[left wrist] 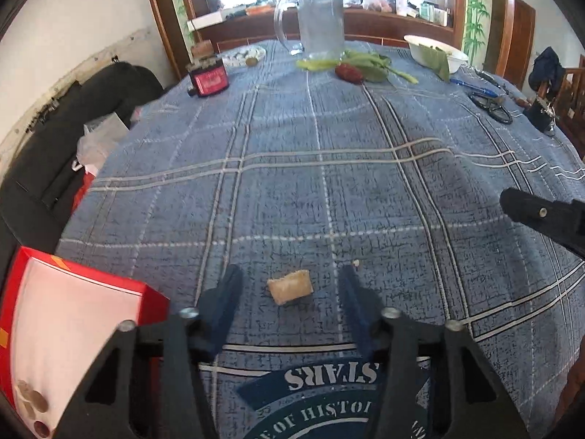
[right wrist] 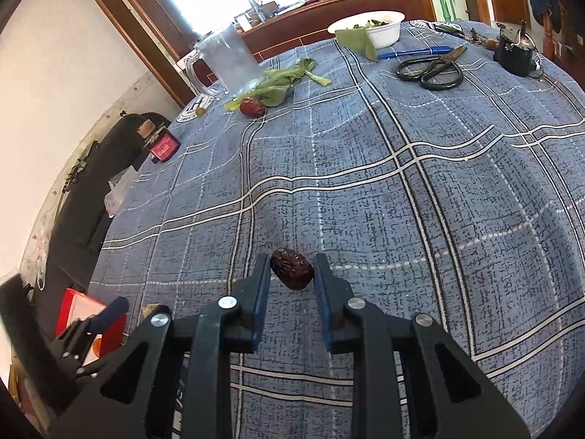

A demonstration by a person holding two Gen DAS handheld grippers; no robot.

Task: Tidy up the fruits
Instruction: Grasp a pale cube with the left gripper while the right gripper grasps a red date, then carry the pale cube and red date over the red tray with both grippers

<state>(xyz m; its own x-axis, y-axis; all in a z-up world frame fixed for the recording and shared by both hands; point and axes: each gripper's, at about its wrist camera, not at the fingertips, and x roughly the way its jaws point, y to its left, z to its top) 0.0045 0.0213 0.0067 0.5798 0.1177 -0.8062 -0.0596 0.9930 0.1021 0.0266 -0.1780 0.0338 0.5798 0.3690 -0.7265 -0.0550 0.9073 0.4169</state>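
Note:
A pale tan chunk of fruit (left wrist: 290,287) lies on the blue checked tablecloth (left wrist: 329,183). My left gripper (left wrist: 290,289) is open around it, with a clear gap between each pad and the chunk. In the right wrist view my right gripper (right wrist: 292,274) is shut on a dark wrinkled date (right wrist: 292,269), held at the fingertips just above the cloth. A red box with a white inside (left wrist: 76,307) stands at the table's near left edge, with a few round pieces in its near corner (left wrist: 33,402). A second red date (left wrist: 349,71) lies far off by the green leaves (left wrist: 369,60).
At the far side stand a glass mug (left wrist: 320,18), a white bowl (left wrist: 435,51), and a red bottle (left wrist: 208,78). Black scissors (right wrist: 431,67) and a blue pen (right wrist: 413,52) lie at the far right. A dark sofa (left wrist: 73,139) runs along the left of the table.

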